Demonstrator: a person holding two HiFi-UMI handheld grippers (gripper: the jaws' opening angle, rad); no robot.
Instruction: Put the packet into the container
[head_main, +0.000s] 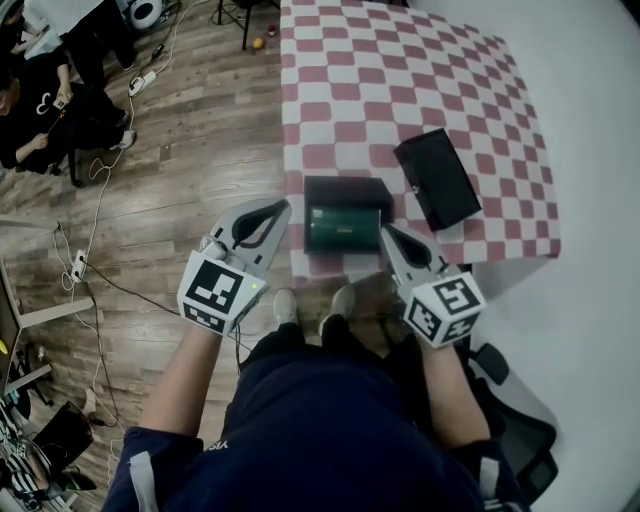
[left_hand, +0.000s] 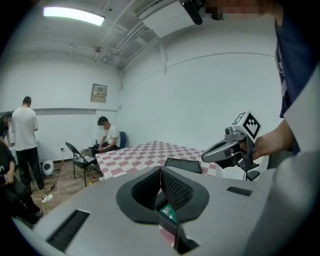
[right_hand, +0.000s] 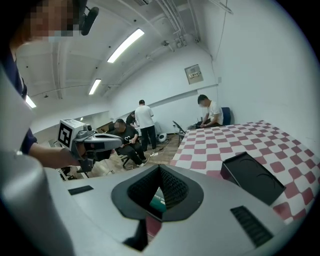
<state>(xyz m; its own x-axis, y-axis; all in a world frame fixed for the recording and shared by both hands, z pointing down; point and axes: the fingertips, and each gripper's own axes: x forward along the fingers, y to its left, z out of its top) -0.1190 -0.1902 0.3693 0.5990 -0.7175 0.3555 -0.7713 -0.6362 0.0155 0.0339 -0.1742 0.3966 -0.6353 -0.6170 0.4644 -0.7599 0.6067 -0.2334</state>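
Left gripper (head_main: 278, 208): jaws pressed together, nothing gripped; its tip is seen just beside the container's left wall.
Right gripper (head_main: 388, 234): jaws likewise together and empty, its tip just beside the packet's right end.
Green packet (head_main: 344, 229): judged to lie already inside the black container (head_main: 345, 188), between the 2 tips, with its long axis running left to right.
Black tray (head_main: 437, 178): perhaps the lid, set apart to the right.

Bright, even light comes from ceiling tube lights (left_hand: 74, 15), which glare white in both gripper views. Those views bulge like a fisheye and go black at the corners; shadows are soft.
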